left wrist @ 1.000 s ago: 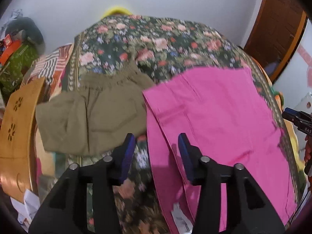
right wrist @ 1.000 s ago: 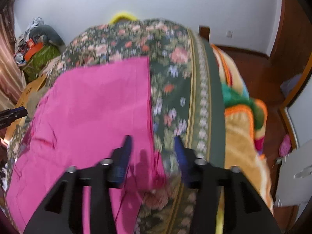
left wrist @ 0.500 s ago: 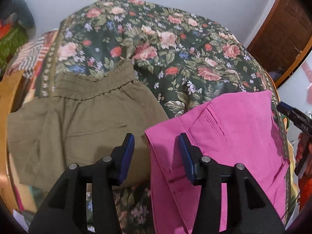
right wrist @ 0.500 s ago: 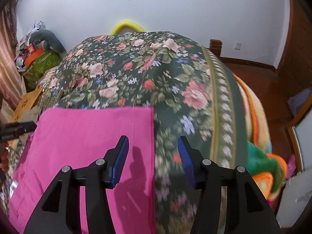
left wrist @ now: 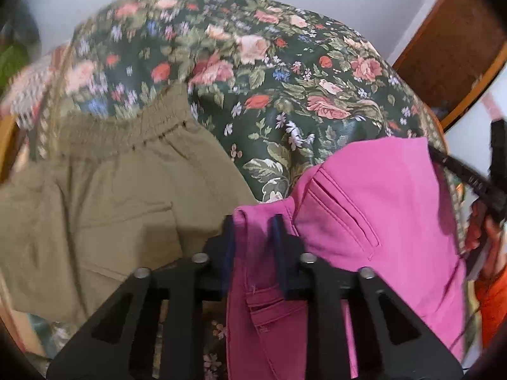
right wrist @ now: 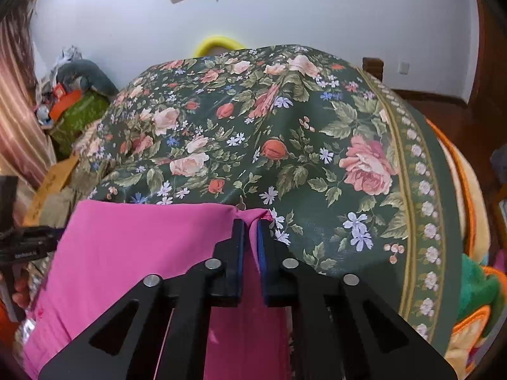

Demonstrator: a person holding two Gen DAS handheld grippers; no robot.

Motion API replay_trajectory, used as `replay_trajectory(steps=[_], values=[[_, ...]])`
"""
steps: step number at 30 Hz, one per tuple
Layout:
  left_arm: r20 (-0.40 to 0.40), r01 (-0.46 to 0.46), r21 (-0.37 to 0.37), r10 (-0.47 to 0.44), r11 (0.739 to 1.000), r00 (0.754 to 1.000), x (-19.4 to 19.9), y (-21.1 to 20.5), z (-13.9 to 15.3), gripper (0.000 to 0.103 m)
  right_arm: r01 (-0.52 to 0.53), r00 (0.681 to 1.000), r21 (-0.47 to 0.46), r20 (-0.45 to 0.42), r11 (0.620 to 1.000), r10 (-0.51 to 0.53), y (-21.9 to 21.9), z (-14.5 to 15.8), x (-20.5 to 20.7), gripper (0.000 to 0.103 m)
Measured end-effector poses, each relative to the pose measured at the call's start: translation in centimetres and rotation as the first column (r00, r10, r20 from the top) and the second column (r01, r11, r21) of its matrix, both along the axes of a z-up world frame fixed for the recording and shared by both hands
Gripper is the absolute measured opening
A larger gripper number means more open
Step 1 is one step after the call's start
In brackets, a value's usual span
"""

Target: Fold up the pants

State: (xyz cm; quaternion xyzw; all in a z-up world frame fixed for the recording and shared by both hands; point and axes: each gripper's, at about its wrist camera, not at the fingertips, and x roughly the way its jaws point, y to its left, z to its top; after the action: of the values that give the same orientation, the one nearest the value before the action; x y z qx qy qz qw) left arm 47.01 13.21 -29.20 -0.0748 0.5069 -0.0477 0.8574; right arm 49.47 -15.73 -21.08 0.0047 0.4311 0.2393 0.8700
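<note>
Left wrist view. The left gripper (left wrist: 253, 237), at lower centre, has just been closing and now pinches a bunched corner of the pink pants (left wrist: 374, 196) at their waistband end; a fold of pink cloth stands between the two blue pads. The pants spread from centre to the right of the frame on the floral bedspread (left wrist: 285, 79). A pair of olive shorts (left wrist: 111, 196) lies at left, just beside the pink cloth. The other tool shows only as a dark bar at the right edge.

Right wrist view. The right gripper (right wrist: 250, 237), at lower centre, has likewise just been closing; its fingers are pressed nearly together on the pants' upper right corner, a thin pink edge caught between them. The pants (right wrist: 142, 247) fill the lower left; the bedspread (right wrist: 317, 145) covers the rest.

Step in hand, as judged: both far corners are seized, beginning a fold. The next move calls for lifting both corners together, evenly, and carrying them over toward the near edge, keeping the cloth taut so neither corner slips.
</note>
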Motion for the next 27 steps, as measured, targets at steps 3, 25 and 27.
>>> replay_trajectory(steps=[3,25,27], values=[[0.031,0.001,0.074,-0.004,0.997,0.999,-0.6,-0.7,1.2,0.007,0.017,0.999,0.008,0.030,1.000,-0.017,-0.5,1.1,-0.4,0.004],[0.344,0.023,0.243,-0.109,0.970,0.932,-13.2,-4.1,16.1,0.006,0.012,0.967,0.064,0.254,0.998,-0.028,-4.2,14.3,-12.6,0.003],[0.352,0.028,0.262,-0.122,0.965,0.928,-15.3,-4.5,16.1,0.006,0.003,0.967,0.062,0.254,0.998,-0.019,-4.6,14.4,-14.6,0.003]])
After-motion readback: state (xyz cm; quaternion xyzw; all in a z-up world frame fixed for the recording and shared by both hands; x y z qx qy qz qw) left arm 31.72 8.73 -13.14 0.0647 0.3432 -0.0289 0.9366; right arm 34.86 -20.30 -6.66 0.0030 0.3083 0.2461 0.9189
